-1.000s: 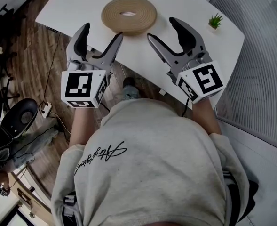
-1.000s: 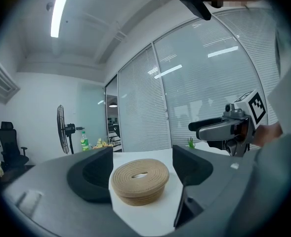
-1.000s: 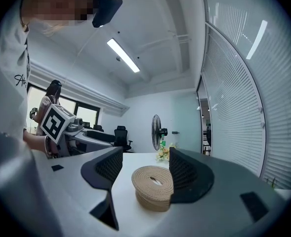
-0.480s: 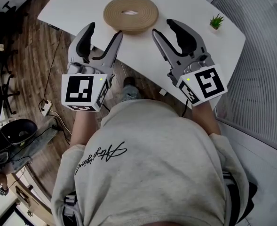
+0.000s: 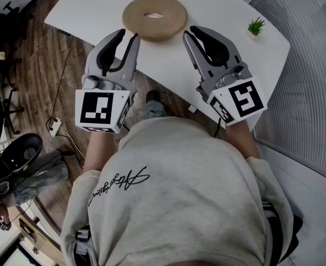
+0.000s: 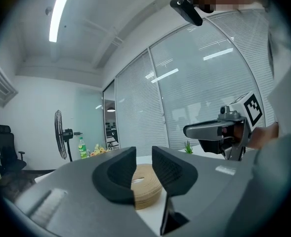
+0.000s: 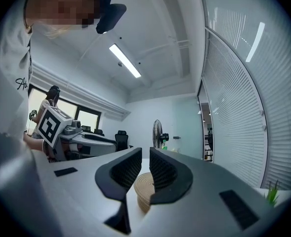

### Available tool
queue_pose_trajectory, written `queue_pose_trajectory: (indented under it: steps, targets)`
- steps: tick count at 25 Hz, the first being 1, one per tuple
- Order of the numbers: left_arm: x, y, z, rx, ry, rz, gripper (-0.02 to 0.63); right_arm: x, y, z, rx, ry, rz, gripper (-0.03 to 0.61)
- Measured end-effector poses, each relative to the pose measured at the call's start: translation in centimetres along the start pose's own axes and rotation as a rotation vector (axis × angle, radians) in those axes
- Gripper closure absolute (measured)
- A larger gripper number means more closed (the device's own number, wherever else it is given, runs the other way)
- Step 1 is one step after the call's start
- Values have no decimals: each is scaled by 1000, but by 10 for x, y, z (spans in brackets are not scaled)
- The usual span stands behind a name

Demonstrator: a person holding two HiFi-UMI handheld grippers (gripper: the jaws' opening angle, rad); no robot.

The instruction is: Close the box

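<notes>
Scene: white table (image 5: 85, 10), seen from above past the person's grey shirt (image 5: 174, 193).

Task object: round woven box (image 5: 154, 16) lies flat on the table near its far edge, just beyond both grippers and touching neither. It shows a small opening at its top centre. No separate lid is identifiable, so whether it is already closed cannot be told.

Left gripper (image 5: 128, 36): jaws have just been closing. They stand narrow and empty, with the box visible beyond the gap.

Right gripper (image 5: 192, 31): jaws have also just been closing. Only a thin slit is left, with nothing between the pads.

Small potted plant (image 5: 255, 25) sits at the table's right corner, well apart.

Judgement: step in hand is the approach. Both jaw gaps look too narrow to take the rim, so they should be widened first. The woven box probably slides on the smooth top. One gripper should steady it while the other works.
</notes>
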State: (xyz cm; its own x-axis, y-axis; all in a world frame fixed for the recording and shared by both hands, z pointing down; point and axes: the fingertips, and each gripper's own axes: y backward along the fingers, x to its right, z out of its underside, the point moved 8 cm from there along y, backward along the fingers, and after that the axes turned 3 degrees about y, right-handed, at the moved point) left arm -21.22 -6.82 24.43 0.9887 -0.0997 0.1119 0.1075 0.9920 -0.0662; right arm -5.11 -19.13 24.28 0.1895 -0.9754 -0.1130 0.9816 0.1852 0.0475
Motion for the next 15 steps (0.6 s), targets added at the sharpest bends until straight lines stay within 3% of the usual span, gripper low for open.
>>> queue_pose_trajectory:
  steps: [15]
  targets:
    - [4, 16, -10, 29, 17, -21, 587, -12, 9, -16, 11, 15, -31, 578]
